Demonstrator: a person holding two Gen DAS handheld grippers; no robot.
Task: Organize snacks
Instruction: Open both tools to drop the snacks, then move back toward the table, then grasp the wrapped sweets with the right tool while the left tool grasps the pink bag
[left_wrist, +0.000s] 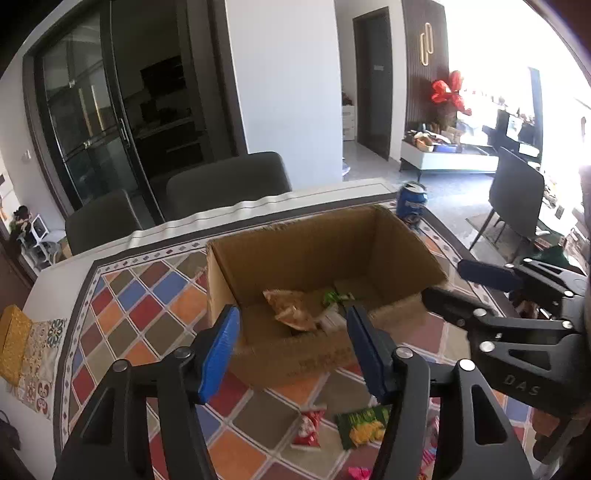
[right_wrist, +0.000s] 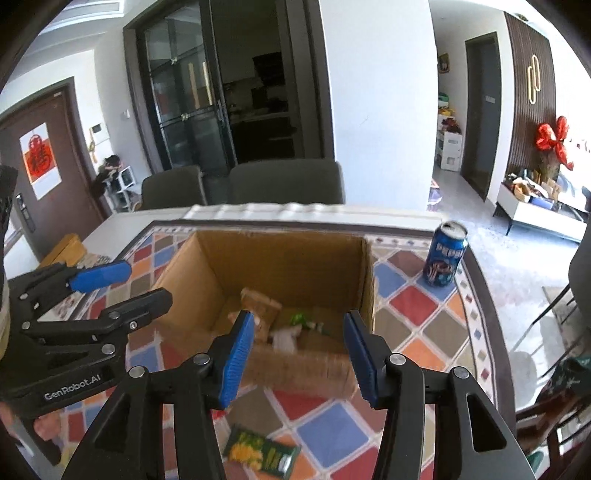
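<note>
Green snack packet (right_wrist: 262, 452) — flat on tablecloth, yellow print

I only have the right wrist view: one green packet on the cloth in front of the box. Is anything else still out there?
Observer: Yes. The left wrist view shows a red packet lying just left of the green packet.
Operator: Are they touching?
Observer: No, there is a gap between them.
Operator: Anything more?
Observer: A pink wrapper sits at the bottom edge, nearer us than the green one.
</note>
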